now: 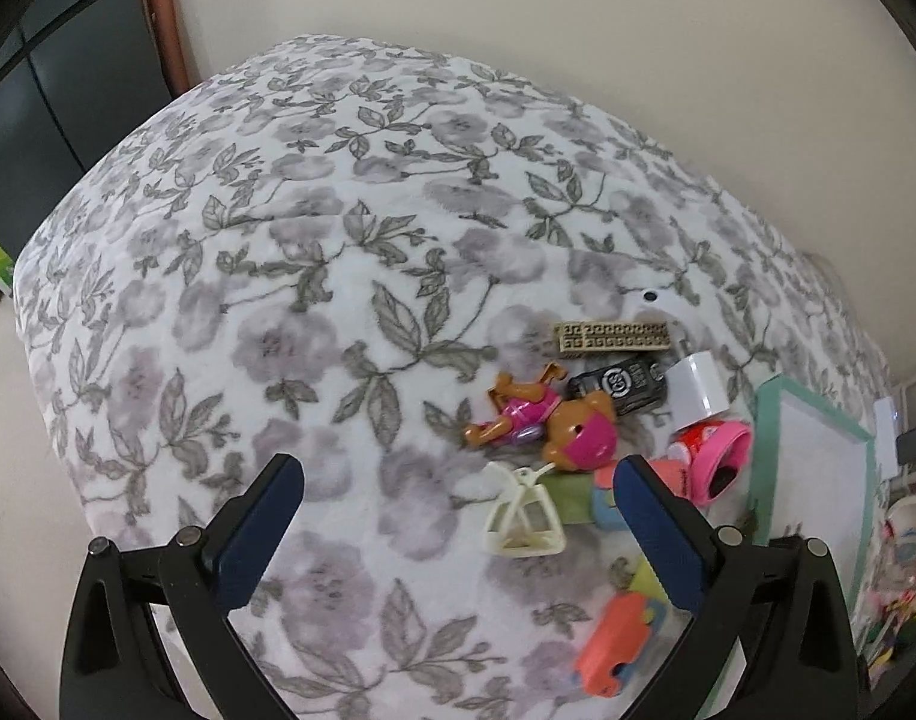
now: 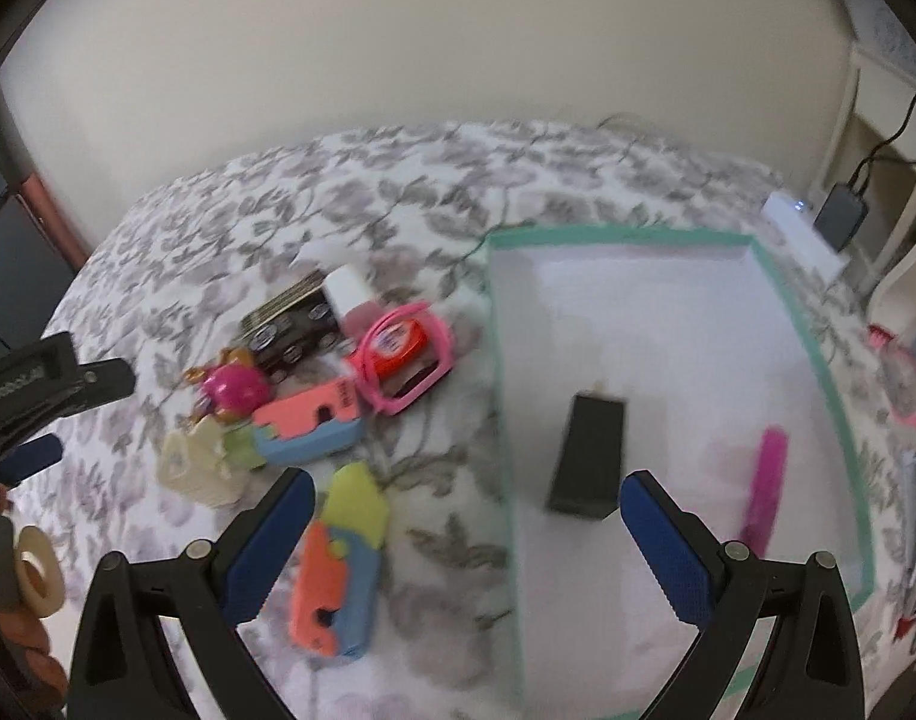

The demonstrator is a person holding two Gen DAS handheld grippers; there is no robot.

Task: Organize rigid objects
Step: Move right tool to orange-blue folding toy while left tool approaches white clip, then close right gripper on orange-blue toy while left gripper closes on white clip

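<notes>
So both claws are hanging wide open with nothing in them right now. The right gripper point(image 2: 463, 540) is hovering over the seam between the flowery bedspread point(image 2: 398, 180) and the white tray with the teal rim point(image 2: 817, 324), which is sitting ahead and to its right. Two things are already lying in that tray: a black block point(image 2: 586, 456) just ahead of the right finger and a pink comb point(image 2: 766, 486) a bit further right. The rest of the pile is sitting ahead and to the left of that claw, and the closest piece is the orange, blue and yellow toy point(image 2: 341, 558), practically touching the inside of its left finger, with its long axis pointing almost straight away from the claw. I'm guessing that's the next pick, and the jaws would be closing across its short side, so hardly any twisting needed. The left gripper point(image 1: 458, 534) is looking at the same heap from the other side: the cream hair clip point(image 1: 520, 519) is just ahead between its fingers, and the brown and pink dog toy point(image 1: 553, 420) is a little past that. The tray is well off to its right, so the right hand is looking like the nearer one for drop-offs.
</notes>
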